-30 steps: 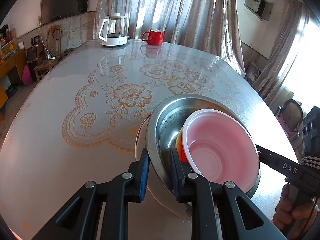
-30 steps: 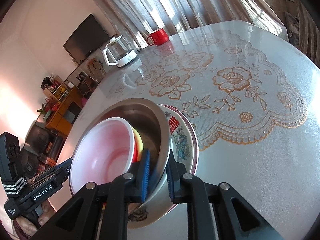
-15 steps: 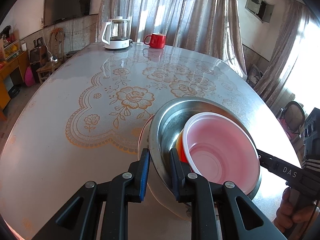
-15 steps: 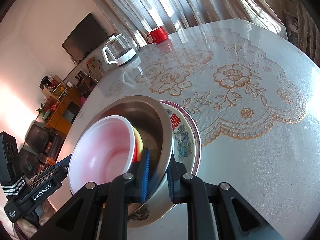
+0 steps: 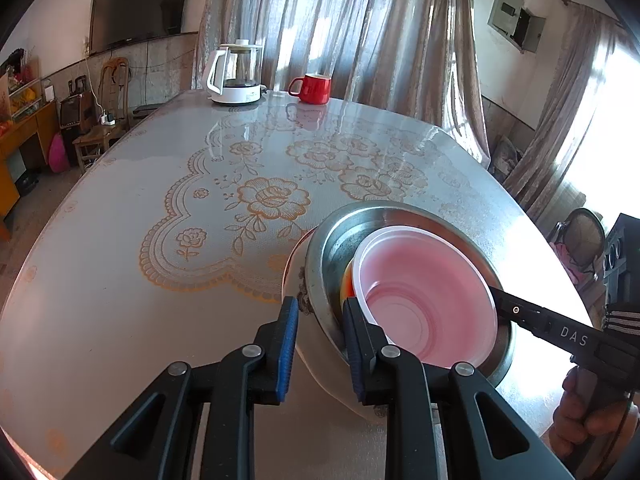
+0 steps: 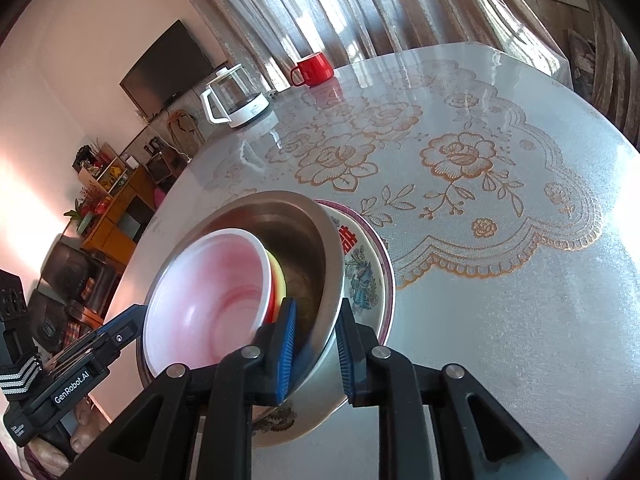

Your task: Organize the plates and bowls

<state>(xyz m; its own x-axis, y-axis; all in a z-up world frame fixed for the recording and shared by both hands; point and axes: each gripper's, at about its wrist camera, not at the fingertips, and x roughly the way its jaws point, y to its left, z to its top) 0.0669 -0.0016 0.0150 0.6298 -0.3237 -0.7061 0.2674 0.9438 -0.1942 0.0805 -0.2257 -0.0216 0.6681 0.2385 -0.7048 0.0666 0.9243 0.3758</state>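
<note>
Could easily snag the steel bowl [image 5: 334, 240] rim while backing out and drag the whole nest toward the table [image 5: 120, 320] edge at lower right. Left gripper [image 5: 320, 320] and right gripper [image 6: 316, 320] both just been opening, with the rim between the pads, loose and not clamped. Nest parked lower middle of the left view: pink bowl [image 5: 424, 280], tilted, over a yellow one, inside steel, inside the flowered ceramic bowl [image 6: 360, 276].

Both wrist cameras looked down along their fingers, close to the nested bowls [image 5: 428, 296] [image 6: 208, 308] from opposite sides, sharing the table [image 5: 120, 280] [image 6: 520, 320].
</note>
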